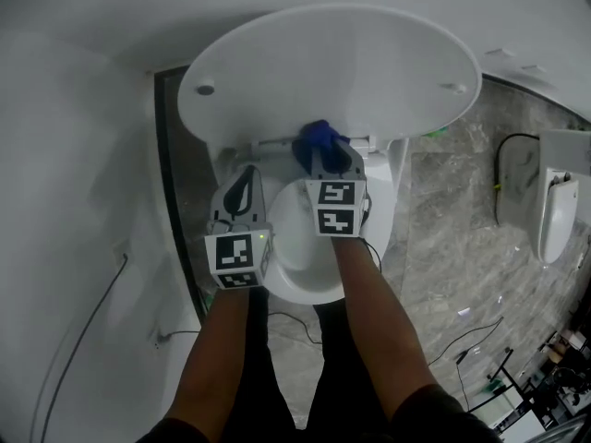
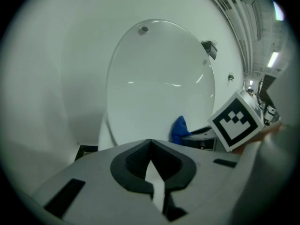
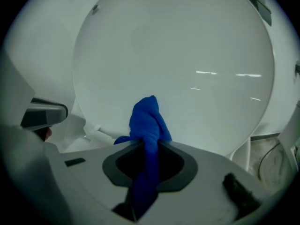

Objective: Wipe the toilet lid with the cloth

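The white toilet lid (image 1: 342, 63) stands raised upright against the wall, its inner face toward me. My right gripper (image 1: 323, 155) is shut on a bunched blue cloth (image 1: 319, 139), which pokes out past its tips close to the lid's lower edge near the hinge. In the right gripper view the blue cloth (image 3: 147, 125) runs between the jaws with the lid (image 3: 187, 55) right behind it. My left gripper (image 1: 242, 187) hangs shut and empty to the left over the seat rim. In the left gripper view its jaws meet, with the lid (image 2: 159, 78) and the cloth (image 2: 179, 129) beyond them.
The toilet bowl and seat (image 1: 295, 266) lie below both grippers. A white wall (image 1: 74, 155) rises at the left. On the grey marble floor (image 1: 452, 247) at the right are cables and a white fixture (image 1: 559, 201). A cable (image 1: 83, 330) trails down the left.
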### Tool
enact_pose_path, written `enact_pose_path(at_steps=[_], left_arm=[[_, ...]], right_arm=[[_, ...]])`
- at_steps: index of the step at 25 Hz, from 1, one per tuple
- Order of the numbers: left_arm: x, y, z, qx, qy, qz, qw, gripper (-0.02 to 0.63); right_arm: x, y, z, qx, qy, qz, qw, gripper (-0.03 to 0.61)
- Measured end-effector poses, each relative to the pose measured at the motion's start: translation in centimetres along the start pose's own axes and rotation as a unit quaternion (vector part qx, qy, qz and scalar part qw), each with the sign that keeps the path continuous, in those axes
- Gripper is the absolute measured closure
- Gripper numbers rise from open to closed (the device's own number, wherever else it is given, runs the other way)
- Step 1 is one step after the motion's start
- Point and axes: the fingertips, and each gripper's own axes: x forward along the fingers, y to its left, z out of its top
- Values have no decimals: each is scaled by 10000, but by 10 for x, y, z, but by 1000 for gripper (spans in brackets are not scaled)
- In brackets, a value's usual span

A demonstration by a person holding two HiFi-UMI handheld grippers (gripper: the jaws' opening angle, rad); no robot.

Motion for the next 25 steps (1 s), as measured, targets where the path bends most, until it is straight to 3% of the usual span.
enact_pose_path(at_steps=[7, 11, 15, 20, 25], left_arm=[[15, -59, 19, -70, -151, -283, 9995, 606], [17, -87, 18, -31, -138, -452, 9989, 606], [16, -102, 19, 37, -230, -550, 9982, 606], [-1, -100, 33, 200, -509, -554, 9970, 606], [-35, -58, 96, 494, -1123, -459, 9914, 606]], right_arm=[[-14, -64, -19, 389, 98, -570, 9976, 511], [-26, -91, -29, 264, 108, -791, 9965, 511], [-35, -103, -39, 425, 98, -758, 9962, 511], [-71, -100, -21, 697, -655, -474, 9943, 511], [-125, -88, 14, 1202, -1421, -288, 9821, 511]])
